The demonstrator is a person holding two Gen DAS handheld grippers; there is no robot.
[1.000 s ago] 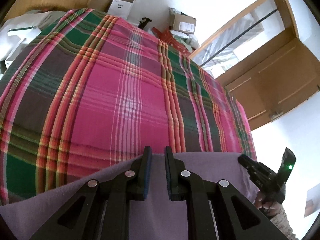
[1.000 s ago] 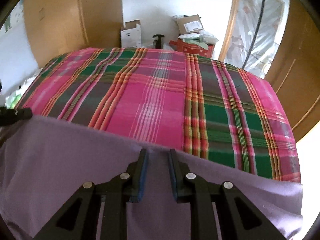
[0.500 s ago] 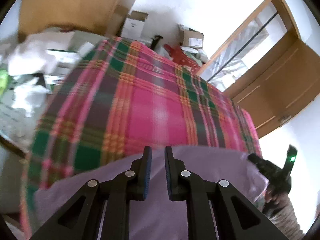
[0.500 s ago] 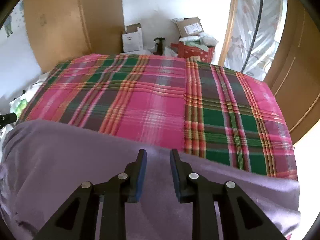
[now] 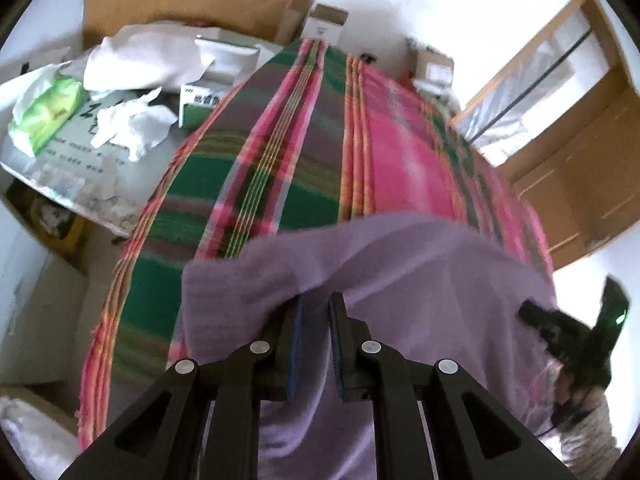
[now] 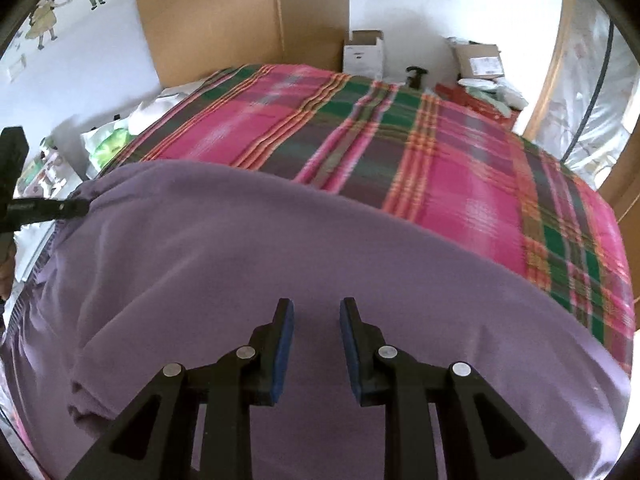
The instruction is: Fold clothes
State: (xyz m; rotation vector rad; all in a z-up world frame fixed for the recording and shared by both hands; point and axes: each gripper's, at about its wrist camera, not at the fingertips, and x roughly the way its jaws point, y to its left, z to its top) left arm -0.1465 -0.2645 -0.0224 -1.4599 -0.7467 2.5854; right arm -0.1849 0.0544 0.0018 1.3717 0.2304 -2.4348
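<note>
The left gripper [image 5: 313, 308] was tilted over the near left edge of the bed, its black fingers clamped on a raised fold of the soft lilac fleece garment [image 5: 420, 280], the cloth bunching over its fingertips. The garment spread ahead of and under both grippers across the near part of the pink, green and orange plaid blanket [image 5: 304, 168]. The right gripper [image 6: 316, 312] hovered low above the fleece with its blue-padded fingers [image 6: 285, 336] parted and nothing between them. To the right of the left gripper a hand in a knitted sleeve [image 5: 576, 396] held the other tool. Left of it lay a pale sheet with dark lettering [image 5: 76, 148], too blurred to read, beside a green tissue pack [image 5: 44, 116].
</note>
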